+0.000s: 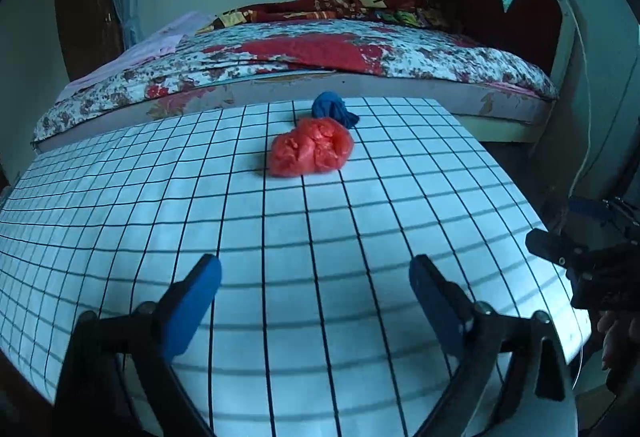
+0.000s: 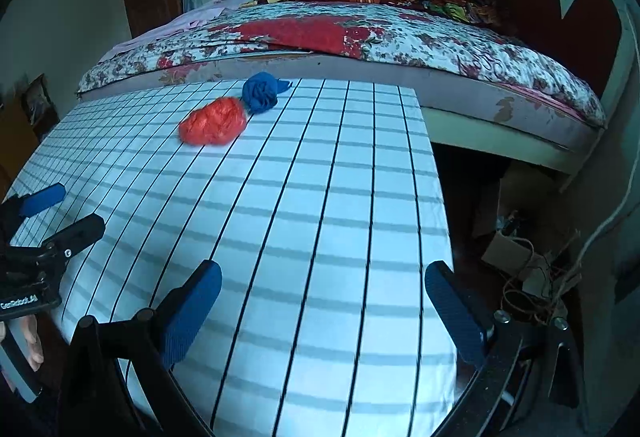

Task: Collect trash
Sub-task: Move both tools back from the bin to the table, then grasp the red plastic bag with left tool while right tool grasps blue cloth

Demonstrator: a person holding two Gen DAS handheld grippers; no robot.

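Observation:
A crumpled red plastic bag lies on the far part of a white table with a black grid. A crumpled blue bag lies just behind it, touching it. Both also show in the right wrist view, the red bag and the blue bag, on the same table. My left gripper is open and empty over the table's near part, well short of the bags. My right gripper is open and empty near the table's right front edge.
A bed with a floral quilt and a heart-shaped headboard stands right behind the table. Cardboard and tangled cords lie on the floor to the table's right. The other gripper shows at the frame edge in each view, the right one and the left one.

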